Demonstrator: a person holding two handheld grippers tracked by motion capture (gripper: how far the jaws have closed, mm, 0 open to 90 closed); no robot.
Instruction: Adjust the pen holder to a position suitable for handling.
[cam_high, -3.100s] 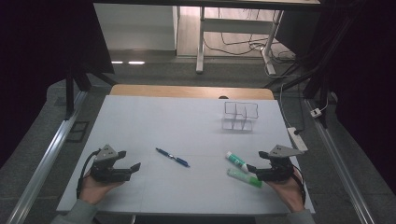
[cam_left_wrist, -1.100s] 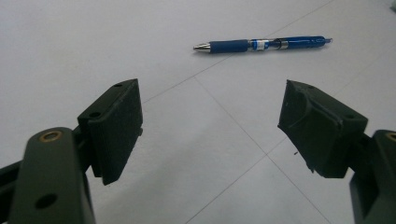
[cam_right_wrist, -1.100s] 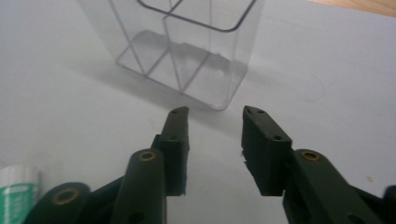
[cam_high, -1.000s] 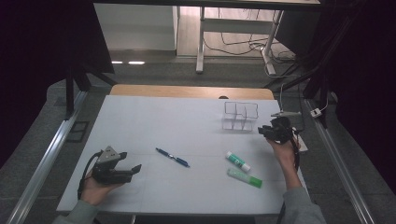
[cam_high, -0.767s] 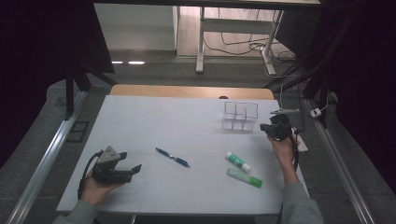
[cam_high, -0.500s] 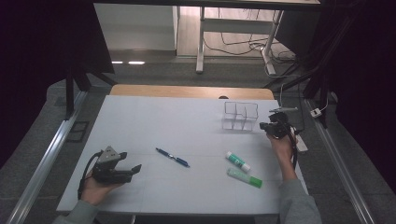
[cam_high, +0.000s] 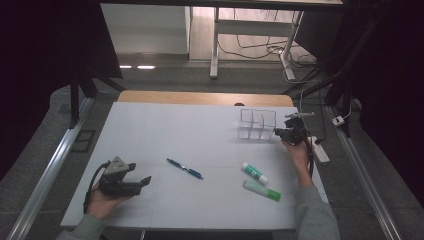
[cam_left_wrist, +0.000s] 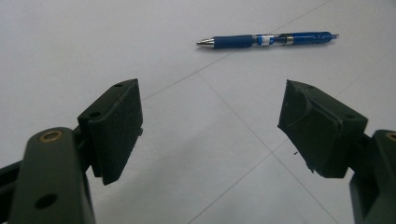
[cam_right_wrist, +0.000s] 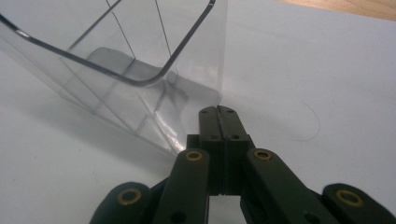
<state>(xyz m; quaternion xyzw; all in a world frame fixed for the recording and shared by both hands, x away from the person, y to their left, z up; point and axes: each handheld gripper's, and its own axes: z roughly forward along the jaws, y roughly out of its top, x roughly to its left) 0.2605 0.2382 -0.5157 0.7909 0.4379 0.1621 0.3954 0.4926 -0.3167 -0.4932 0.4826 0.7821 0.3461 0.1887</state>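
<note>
i am holding my right gripper with its two black jaws pressed flat together and nothing between them, the tips sitting just beside the lower corner of the clear plastic divided organiser box, which is standing near the far right of the white table. i am judging that box to be light, stiff and slippery, its thin walls likely to skid or tip at a nudge, so i am thinking of pinching one upright wall at the rim rather than pushing at the base. my left gripper is resting with its jaws spread wide and empty, pointing at the blue click pen. nearer me, a white glue stick and a green tube are lying close together, well apart from the box, so nothing is blocking it.
</note>
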